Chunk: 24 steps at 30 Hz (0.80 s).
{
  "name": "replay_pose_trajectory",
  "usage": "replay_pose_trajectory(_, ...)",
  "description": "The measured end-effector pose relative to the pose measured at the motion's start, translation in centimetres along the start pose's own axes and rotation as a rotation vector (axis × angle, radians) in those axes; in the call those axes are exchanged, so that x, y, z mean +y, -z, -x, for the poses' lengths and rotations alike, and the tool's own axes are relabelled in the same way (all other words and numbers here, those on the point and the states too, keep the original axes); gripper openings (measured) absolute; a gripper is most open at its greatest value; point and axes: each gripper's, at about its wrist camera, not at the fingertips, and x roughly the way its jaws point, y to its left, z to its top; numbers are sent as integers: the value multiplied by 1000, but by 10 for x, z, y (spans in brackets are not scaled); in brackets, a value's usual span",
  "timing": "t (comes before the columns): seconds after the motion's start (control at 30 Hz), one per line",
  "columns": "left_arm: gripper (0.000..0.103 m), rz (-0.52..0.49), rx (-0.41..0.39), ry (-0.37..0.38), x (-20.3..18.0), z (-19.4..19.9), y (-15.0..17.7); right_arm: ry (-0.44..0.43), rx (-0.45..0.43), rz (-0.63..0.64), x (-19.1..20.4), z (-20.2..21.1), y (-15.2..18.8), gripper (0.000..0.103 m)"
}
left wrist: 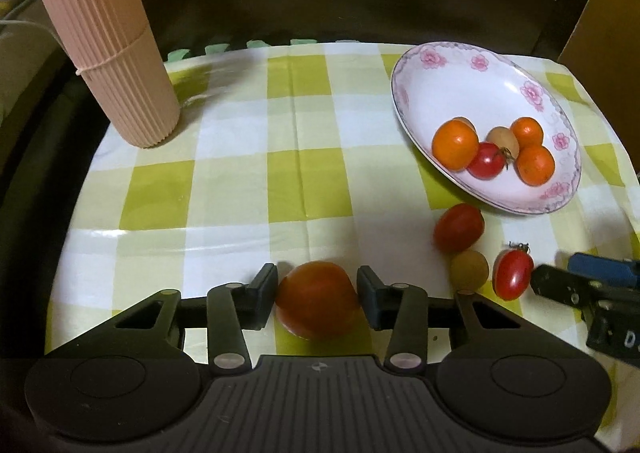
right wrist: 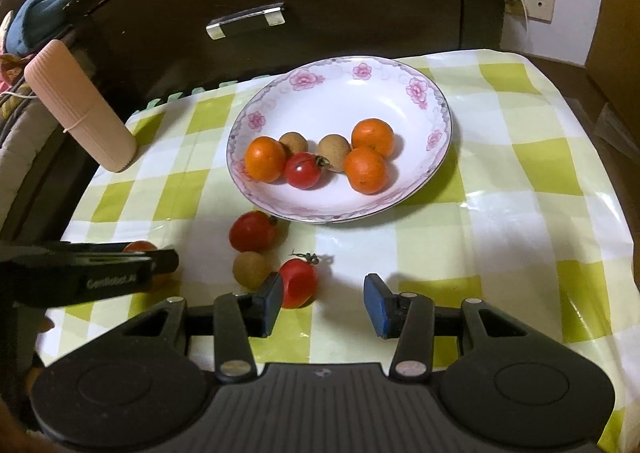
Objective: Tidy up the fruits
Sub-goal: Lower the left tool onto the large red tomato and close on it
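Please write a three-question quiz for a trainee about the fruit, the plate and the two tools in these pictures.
1. True or false: the left tool has a tomato between its fingers.
2. How many orange fruits lie in the plate?
3. The stemmed tomato near the right tool is: A) in the plate, B) on the tablecloth, C) gripped.

Key: 1 true; 2 three; 3 B.

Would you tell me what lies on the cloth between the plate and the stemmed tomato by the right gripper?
In the right wrist view, a red tomato and a brown longan lie between the plate and that stemmed tomato.
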Motion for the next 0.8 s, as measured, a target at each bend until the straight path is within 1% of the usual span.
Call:
replay_pose_trajectory(0.13, 50, 2, -3, 27, 2, 4, 2, 7, 1, -1, 0, -3, -1, 42)
replay_pose_trajectory(0.23, 46, -10, -15, 46, 0, 10, 3, 10, 11, -3, -1, -8, -1, 42)
replay_pose_trajectory(0.3, 45, -21, -20, 57, -1, 14, 4, 2, 12, 1, 0, -10, -1, 46)
replay_pose_trajectory(0.37, 45, -38, -20, 57, -3, 15, 5, -13, 11, 2, 1, -13, -2, 47)
replay_pose_trajectory(0.5, 47, -51, -7, 56, -5, 10, 8, -28, 8, 20, 6, -18, -4, 48)
replay_pose_trajectory(0.57, 51, -40, 7, 58, -3, 5, 8, -29, 15, 33, 10, -21, -3, 48)
replay_pose_trajectory(0.63, 52, -43, 14, 56, -3, 3, 9, -28, 15, 41, 12, -23, -2, 48)
replay_pose_trajectory(0.7, 56, -47, 18, 52, -3, 2, 11, -30, 16, 53, 13, -26, -2, 48)
replay_pose_trajectory(0.8, 60, -56, 18, 52, -6, 2, 11, -32, 0, 72, 15, -26, -4, 47)
